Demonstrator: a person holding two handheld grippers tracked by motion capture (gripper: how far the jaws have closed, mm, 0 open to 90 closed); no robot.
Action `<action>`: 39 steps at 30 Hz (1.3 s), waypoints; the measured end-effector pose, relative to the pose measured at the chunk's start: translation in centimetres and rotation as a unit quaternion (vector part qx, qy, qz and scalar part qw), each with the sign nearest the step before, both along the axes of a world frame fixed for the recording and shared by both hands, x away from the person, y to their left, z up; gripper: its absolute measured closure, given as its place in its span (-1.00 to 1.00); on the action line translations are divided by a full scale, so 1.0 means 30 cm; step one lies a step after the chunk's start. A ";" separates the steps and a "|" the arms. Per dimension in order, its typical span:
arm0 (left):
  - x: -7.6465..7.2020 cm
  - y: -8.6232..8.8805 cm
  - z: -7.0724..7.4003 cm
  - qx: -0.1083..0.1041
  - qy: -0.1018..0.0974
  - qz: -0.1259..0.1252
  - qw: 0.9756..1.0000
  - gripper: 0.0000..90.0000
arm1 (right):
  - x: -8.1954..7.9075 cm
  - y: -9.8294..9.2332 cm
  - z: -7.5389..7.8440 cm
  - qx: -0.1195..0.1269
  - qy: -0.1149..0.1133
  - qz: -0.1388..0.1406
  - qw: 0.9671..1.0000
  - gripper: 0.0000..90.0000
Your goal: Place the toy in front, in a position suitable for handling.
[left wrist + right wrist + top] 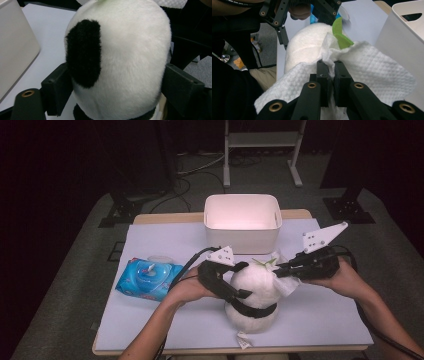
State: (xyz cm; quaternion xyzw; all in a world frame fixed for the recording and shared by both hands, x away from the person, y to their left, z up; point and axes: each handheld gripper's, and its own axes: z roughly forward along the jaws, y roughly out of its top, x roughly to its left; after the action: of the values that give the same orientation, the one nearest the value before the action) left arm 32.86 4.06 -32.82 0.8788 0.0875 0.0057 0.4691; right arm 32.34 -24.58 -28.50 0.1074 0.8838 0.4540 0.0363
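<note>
A white and black panda plush [255, 292] stands upright at the middle front of the table. My left gripper [245, 280] clasps its head from the left; in the left gripper view both jaws press into the fur of the plush [125, 62]. My right gripper [331, 70] is shut on a white wet wipe [372, 72], which lies against the top right of the plush's head [307, 45], beside a green felt leaf [340, 35]. From above, the right gripper [277, 270] comes in from the right with the wipe [287, 285] hanging under it.
A white plastic bin [242, 220] stands open just behind the plush. A blue pack of wipes [147, 279] lies at the left on the pale table cover [165, 235]. Dark stands and cables sit on the floor beyond the table.
</note>
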 end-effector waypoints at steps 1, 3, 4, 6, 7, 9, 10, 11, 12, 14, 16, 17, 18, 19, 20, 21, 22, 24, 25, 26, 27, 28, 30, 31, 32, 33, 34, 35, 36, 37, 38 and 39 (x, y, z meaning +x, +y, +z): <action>0.000 -0.001 -0.003 -0.001 0.003 0.001 1.000 -0.67 | -0.001 -0.001 -0.003 0.000 0.003 -0.001 1.000 0.87; 0.002 -0.001 -0.010 0.002 0.010 0.003 1.000 -0.73 | -0.003 -0.004 -0.005 -0.002 0.004 -0.002 1.000 0.87; 0.004 -0.002 -0.019 0.004 0.017 0.005 1.000 -0.77 | -0.004 -0.005 -0.006 -0.002 0.004 -0.002 1.000 0.87; 0.009 -0.005 -0.037 0.003 0.028 0.003 1.000 -0.82 | -0.005 -0.009 -0.010 -0.002 0.006 -0.002 1.000 0.87; 0.009 -0.005 -0.037 0.003 0.028 0.003 1.000 -0.83 | -0.005 -0.009 -0.010 -0.002 0.006 -0.002 1.000 0.87; 0.015 -0.004 -0.058 -0.013 0.039 0.001 0.999 -0.83 | -0.007 -0.015 -0.021 0.001 0.009 -0.003 1.000 0.87; 0.015 -0.004 -0.058 -0.013 0.039 0.001 0.999 -0.77 | -0.007 -0.015 -0.021 0.001 0.009 -0.003 1.000 0.87; 0.016 -0.001 -0.059 -0.020 0.040 -0.002 0.999 -0.77 | -0.006 -0.018 -0.023 0.002 0.009 -0.004 1.000 0.87; 0.015 0.001 -0.057 -0.021 0.037 -0.004 0.999 -0.62 | -0.007 -0.022 -0.025 0.005 0.011 -0.006 1.000 0.87; 0.015 0.004 -0.046 -0.021 0.035 -0.002 0.999 -0.47 | -0.008 -0.025 -0.024 0.007 0.011 -0.007 1.000 0.87; 0.015 0.006 -0.030 -0.019 0.028 -0.001 0.999 -0.38 | -0.009 -0.026 -0.018 0.008 0.007 -0.008 1.000 0.87; 0.015 0.007 -0.025 -0.020 0.027 -0.001 0.999 -0.36 | -0.010 -0.027 -0.013 0.006 0.001 -0.009 1.000 0.87; 0.014 0.009 -0.017 -0.017 0.022 -0.001 1.000 -0.33 | -0.011 -0.029 -0.008 0.006 -0.003 -0.010 1.000 0.86; 0.013 0.010 -0.010 -0.019 0.020 0.000 1.000 -0.30 | -0.014 -0.031 -0.001 0.007 -0.007 -0.011 1.000 0.86; 0.012 0.011 -0.003 -0.018 0.018 -0.001 1.000 -0.30 | -0.015 -0.033 0.004 0.007 -0.009 -0.012 1.000 0.86; 0.013 0.013 0.005 -0.016 0.014 0.000 1.000 -0.29 | -0.017 -0.035 0.007 0.007 -0.011 -0.012 1.000 0.86; 0.013 0.016 0.014 -0.013 0.012 0.000 1.000 -0.29 | -0.019 -0.038 0.010 0.003 -0.016 -0.014 1.000 0.86; 0.014 0.023 0.031 -0.014 0.008 0.006 1.000 -0.29 | -0.022 -0.041 0.011 0.000 -0.019 -0.018 1.000 0.86; 0.016 0.027 0.038 -0.010 0.005 0.006 1.000 -0.29 | -0.022 -0.042 0.009 -0.004 -0.021 -0.020 1.000 0.86; 0.015 0.029 0.042 -0.008 0.004 0.009 1.000 -0.30 | -0.021 -0.043 0.006 -0.009 -0.022 -0.022 0.999 0.86; 0.016 0.029 0.042 -0.006 0.004 0.010 1.000 -0.30 | -0.022 -0.044 0.002 -0.008 -0.021 -0.022 1.000 0.86; 0.015 0.026 0.040 -0.001 0.006 0.010 1.000 -0.30 | -0.021 -0.045 -0.002 -0.006 -0.020 -0.022 1.000 0.86; 0.015 0.021 0.036 0.002 0.006 0.012 1.000 -0.32 | -0.019 -0.044 -0.007 -0.002 -0.018 -0.023 1.000 0.86; 0.015 0.019 0.034 0.002 0.007 0.014 1.000 -0.32 | -0.019 -0.044 -0.007 -0.002 -0.018 -0.023 1.000 0.86; 0.014 0.016 0.033 0.002 0.007 0.015 1.000 -0.32 | -0.018 -0.044 -0.007 -0.001 -0.018 -0.023 1.000 0.86; 0.014 0.014 0.031 0.002 0.009 0.014 1.000 -0.33 | -0.017 -0.043 -0.005 -0.001 -0.020 -0.023 1.000 0.86; 0.012 0.009 0.030 0.004 0.006 0.010 1.000 -0.33 | -0.017 -0.042 -0.001 0.001 -0.022 -0.022 1.000 0.86; 0.010 0.003 0.029 0.002 0.006 0.010 1.000 -0.33 | -0.017 -0.039 0.009 0.009 -0.019 -0.019 1.000 0.86; 0.008 -0.005 0.030 0.006 0.004 0.007 1.000 -0.34 | -0.016 -0.036 0.016 0.009 -0.021 -0.017 1.000 0.86; 0.006 -0.015 0.033 0.009 -0.001 0.002 1.000 -0.34 | -0.017 -0.028 0.026 0.009 -0.025 -0.015 1.000 0.86; 0.004 -0.021 0.035 0.011 -0.002 0.001 1.000 -0.34 | -0.017 -0.018 0.039 0.010 -0.028 -0.010 1.000 0.86; 0.002 -0.031 0.036 0.014 -0.005 -0.001 1.000 -0.35 | -0.017 -0.010 0.046 0.007 -0.031 -0.008 0.999 0.86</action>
State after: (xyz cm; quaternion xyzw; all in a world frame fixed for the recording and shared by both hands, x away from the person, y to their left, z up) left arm 32.92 3.12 -31.73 0.8851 0.0838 0.0109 0.4576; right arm 31.83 -24.89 -27.11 0.1009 0.8779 0.4633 0.0668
